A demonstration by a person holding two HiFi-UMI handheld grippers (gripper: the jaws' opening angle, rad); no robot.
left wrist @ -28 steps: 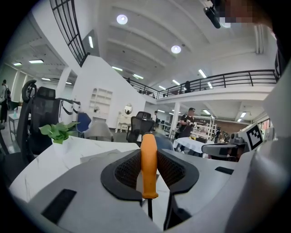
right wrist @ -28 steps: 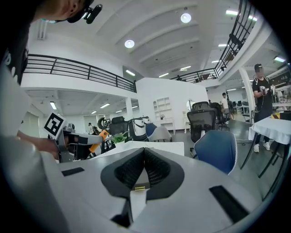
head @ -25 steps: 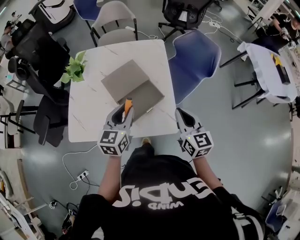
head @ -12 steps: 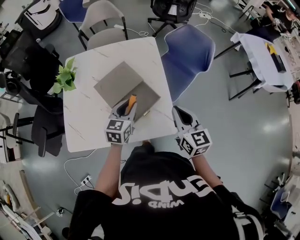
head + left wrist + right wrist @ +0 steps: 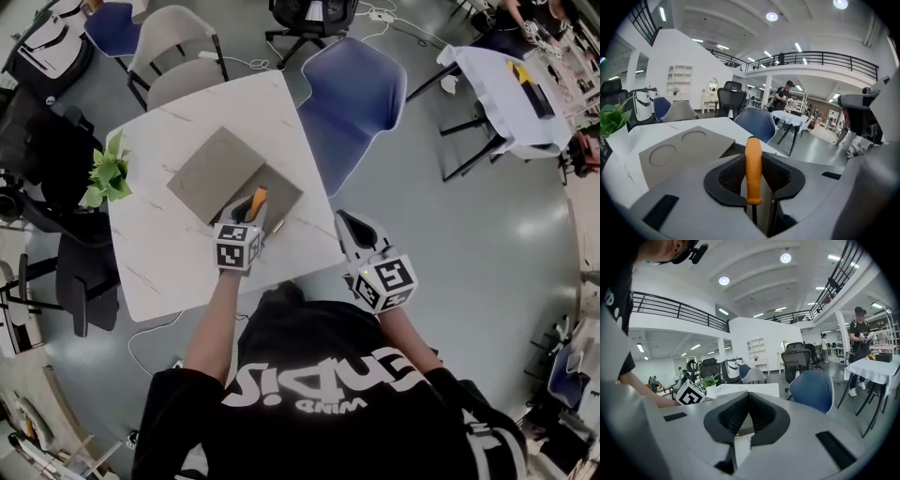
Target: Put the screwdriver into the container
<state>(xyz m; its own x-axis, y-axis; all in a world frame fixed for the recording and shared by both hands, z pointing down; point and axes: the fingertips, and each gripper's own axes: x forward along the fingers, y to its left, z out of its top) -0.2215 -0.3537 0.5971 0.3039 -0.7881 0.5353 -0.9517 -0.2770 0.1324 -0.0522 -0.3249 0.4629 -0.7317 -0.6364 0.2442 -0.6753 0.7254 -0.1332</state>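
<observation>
left gripper (image 5: 246, 220) clamped on the screwdriver (image 5: 753, 168) handle — long axis runs forward along the jaws, toward the container (image 5: 684, 150) just ahead, slightly left. right gripper (image 5: 354, 232) jaws together, empty — farther from it.

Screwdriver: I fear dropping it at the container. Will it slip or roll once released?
Probably stiff: the screwdriver stands straight, clamped in the left gripper. Its smooth, rounded orange handle could slip in a loose grip, and may roll on the flat grey container.
</observation>
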